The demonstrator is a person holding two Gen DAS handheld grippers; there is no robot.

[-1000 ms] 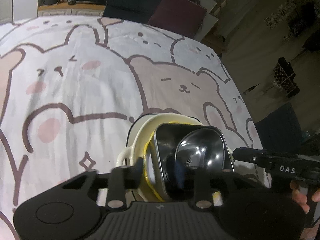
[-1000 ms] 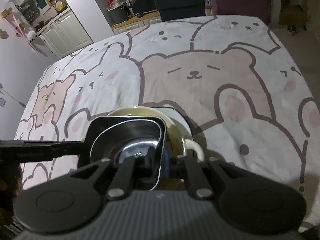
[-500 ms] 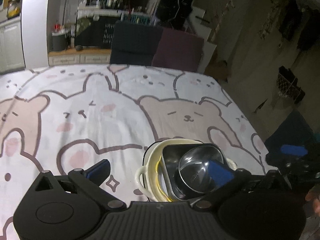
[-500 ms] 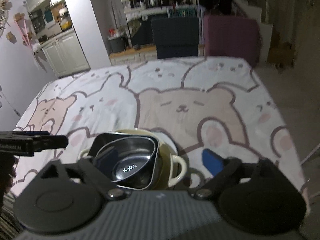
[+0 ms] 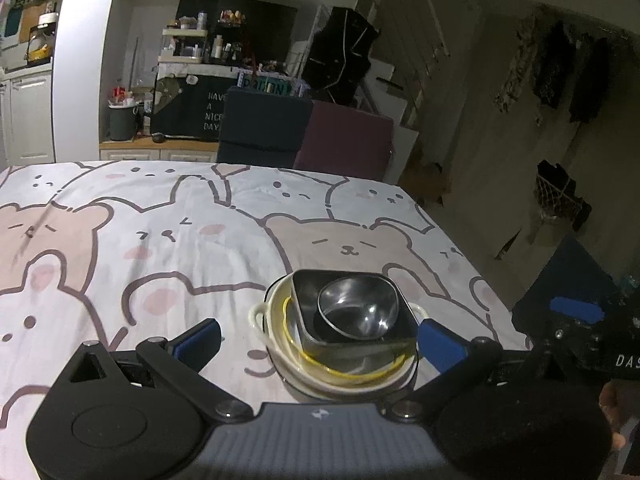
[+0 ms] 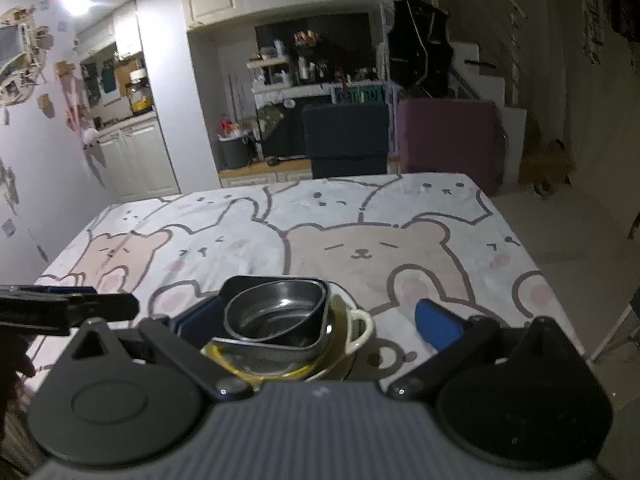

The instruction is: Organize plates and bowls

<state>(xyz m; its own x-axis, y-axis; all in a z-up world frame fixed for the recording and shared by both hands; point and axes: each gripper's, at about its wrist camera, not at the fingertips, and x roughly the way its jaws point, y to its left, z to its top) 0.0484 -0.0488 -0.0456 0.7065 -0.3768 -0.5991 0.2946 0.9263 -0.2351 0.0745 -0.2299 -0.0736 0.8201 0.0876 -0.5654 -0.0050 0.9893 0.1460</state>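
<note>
A nested stack stands on the bear-print tablecloth near its front edge. A round steel bowl [image 5: 358,310] sits in a square steel bowl [image 5: 352,342], which sits in a cream two-handled dish [image 5: 264,314] with a yellow rim. The stack also shows in the right wrist view [image 6: 280,316]. My left gripper [image 5: 318,338] is open and empty, with its blue-padded fingers spread to either side of the stack, pulled back from it. My right gripper [image 6: 316,320] is open and empty, likewise spread around the stack.
The bear-print cloth [image 5: 180,240] covers the whole table. A dark blue chair [image 5: 264,132] and a maroon chair [image 5: 348,140] stand at the far edge. The table's right edge [image 5: 460,248] drops to the floor. The other gripper [image 5: 592,336] shows at right.
Both grippers have opened wide and let go of the steel bowls. Both have pulled back and risen, so the stack looks smaller and more of the room shows.
</note>
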